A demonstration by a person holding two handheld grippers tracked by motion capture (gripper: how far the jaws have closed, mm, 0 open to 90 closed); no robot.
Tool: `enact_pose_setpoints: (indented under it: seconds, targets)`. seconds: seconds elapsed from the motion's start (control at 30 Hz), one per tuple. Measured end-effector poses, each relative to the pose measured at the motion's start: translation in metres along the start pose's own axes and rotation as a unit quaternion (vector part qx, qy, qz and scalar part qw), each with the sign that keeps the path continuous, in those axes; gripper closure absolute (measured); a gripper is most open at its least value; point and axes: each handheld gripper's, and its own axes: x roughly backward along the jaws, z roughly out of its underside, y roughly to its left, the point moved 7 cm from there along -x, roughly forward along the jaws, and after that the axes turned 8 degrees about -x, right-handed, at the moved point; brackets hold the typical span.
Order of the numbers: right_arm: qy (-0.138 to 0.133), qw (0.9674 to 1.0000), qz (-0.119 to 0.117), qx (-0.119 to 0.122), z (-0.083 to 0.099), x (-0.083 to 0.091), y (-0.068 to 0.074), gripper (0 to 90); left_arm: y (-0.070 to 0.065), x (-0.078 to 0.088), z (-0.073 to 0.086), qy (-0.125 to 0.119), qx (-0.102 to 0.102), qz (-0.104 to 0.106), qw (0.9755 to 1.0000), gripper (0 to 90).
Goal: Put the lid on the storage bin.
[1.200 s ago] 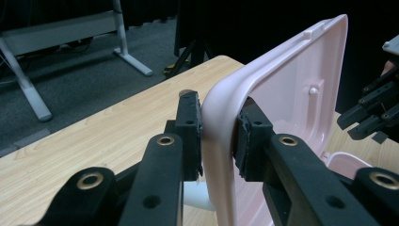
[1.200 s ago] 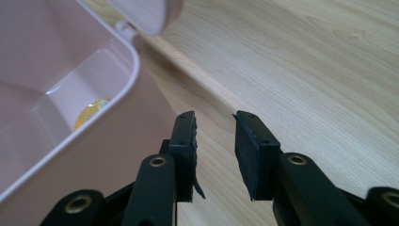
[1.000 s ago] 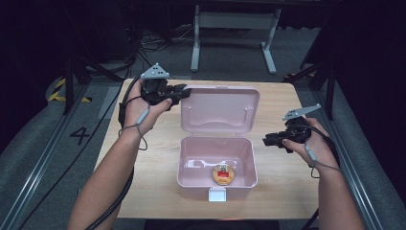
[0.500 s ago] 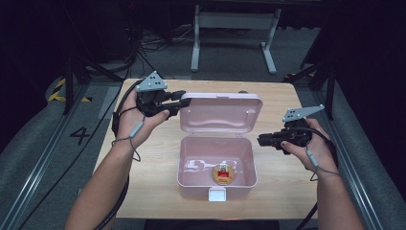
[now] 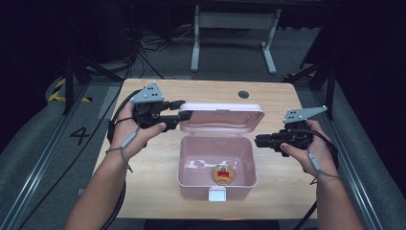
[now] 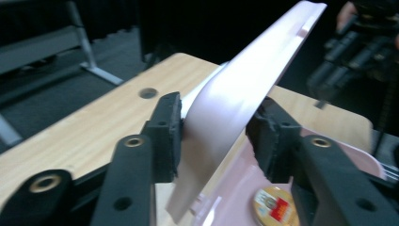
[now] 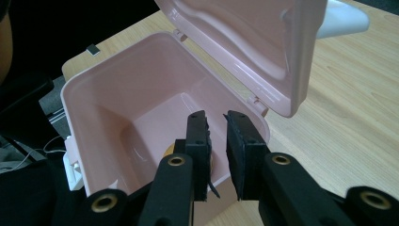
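A pink plastic box [image 5: 181, 158] stands open at the middle of the wooden table. Its lid [image 5: 220, 117] is raised at the back, tilted. In the box lies a round gold tin with a red label [image 5: 223, 174], beside a pale clear shape [image 5: 196, 165]. My left gripper [image 5: 181, 109] is shut on the lid's left edge, and the lid [image 6: 235, 94] runs between its two pads [image 6: 167, 127]. My right gripper [image 5: 258, 140] hovers just right of the box. Its jaws [image 7: 216, 115] stand almost together with nothing between them, pointing over the box rim [image 7: 70, 103].
A white latch [image 5: 216, 194] sits on the box's front wall. A small round hole [image 5: 243, 94] is in the tabletop [image 5: 143, 177] behind the lid. Beyond the far edge stands a grey metal frame [image 5: 234, 28]; the floor around is dark.
My left gripper has moved right and down onto the lid's left edge, and the lid has tipped up from lying back. My right gripper has edged slightly toward the box.
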Motion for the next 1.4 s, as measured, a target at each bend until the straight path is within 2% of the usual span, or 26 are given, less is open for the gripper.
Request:
enact_pose_setpoints:
  seconds: [0.17,0.4,0.53,0.67,0.7,0.8,0.93,1.03,1.1,1.27,1.33,1.4]
  targets:
    - [0.001,1.0000,-0.002,0.003,0.000,0.000,0.003,79.4,-0.010,0.001,0.006,-0.003,-0.004,0.019,0.9998,54.7]
    - [-0.003,0.9999,-0.007,0.011,-0.002,0.003,0.011,79.2,-0.015,0.003,0.010,0.001,-0.009,0.020,0.9998,51.4]
    - [-0.011,0.9998,-0.014,0.012,-0.004,0.005,0.015,79.4,-0.020,0.005,0.016,0.005,-0.001,0.029,0.9996,47.0]
    - [-0.015,0.9998,-0.013,0.010,-0.004,0.005,0.013,79.9,-0.024,0.008,0.024,0.025,0.004,0.038,0.9990,43.2]
    - [-0.016,0.9997,-0.013,0.010,-0.004,0.005,0.013,80.1,-0.025,0.009,0.026,0.030,0.000,0.041,0.9987,42.0]
    - [-0.017,0.9997,-0.012,0.011,-0.005,0.005,0.013,80.4,-0.028,0.013,0.029,0.036,0.003,0.047,0.9983,36.3]
    - [-0.017,0.9997,-0.010,0.012,-0.005,0.004,0.013,80.4,-0.027,0.016,0.032,0.044,-0.001,0.043,0.9981,34.6]
    - [-0.017,0.9997,-0.010,0.012,-0.005,0.004,0.014,80.4,-0.023,0.019,0.037,0.048,0.002,0.039,0.9981,34.2]
    - [-0.018,0.9997,-0.010,0.012,-0.005,0.005,0.014,80.3,-0.020,0.022,0.040,0.049,0.011,0.031,0.9982,33.7]
    - [-0.018,0.9997,-0.010,0.014,-0.005,0.006,0.014,79.8,-0.015,0.028,0.043,0.047,0.013,0.026,0.9985,33.1]
    - [-0.018,0.9997,-0.010,0.014,-0.005,0.007,0.015,79.3,-0.010,0.034,0.045,0.044,0.018,0.018,0.9987,32.8]
    - [-0.018,0.9997,-0.010,0.014,-0.005,0.008,0.016,78.6,-0.002,0.043,0.047,0.039,0.022,-0.004,0.9990,32.8]
